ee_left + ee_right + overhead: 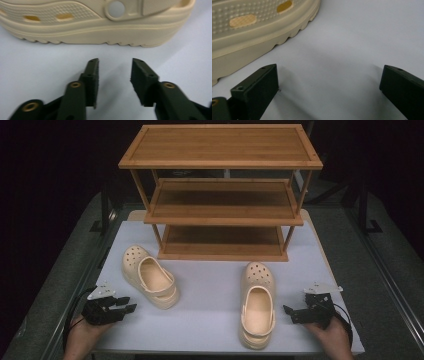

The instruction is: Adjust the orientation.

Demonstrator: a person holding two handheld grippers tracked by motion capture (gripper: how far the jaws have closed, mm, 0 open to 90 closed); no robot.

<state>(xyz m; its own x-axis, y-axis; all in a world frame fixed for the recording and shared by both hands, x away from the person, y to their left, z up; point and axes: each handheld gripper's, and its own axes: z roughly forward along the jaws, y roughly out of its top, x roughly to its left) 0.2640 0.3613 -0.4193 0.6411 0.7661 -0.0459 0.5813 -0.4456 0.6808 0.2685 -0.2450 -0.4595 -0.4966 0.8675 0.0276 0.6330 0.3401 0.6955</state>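
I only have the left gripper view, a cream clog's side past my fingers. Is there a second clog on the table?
Observer: Yes, a second clog lies to the right of the left clog, toe toward a wooden rack.
Operator: Anything on that rack?
Observer: No, its three tiers hold no shoes.
Operator: Is the right gripper holding anything?
Observer: No, the right gripper has its fingers wide apart, nothing between them.

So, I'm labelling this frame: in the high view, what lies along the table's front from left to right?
Left gripper → left clog → right clog → right gripper.
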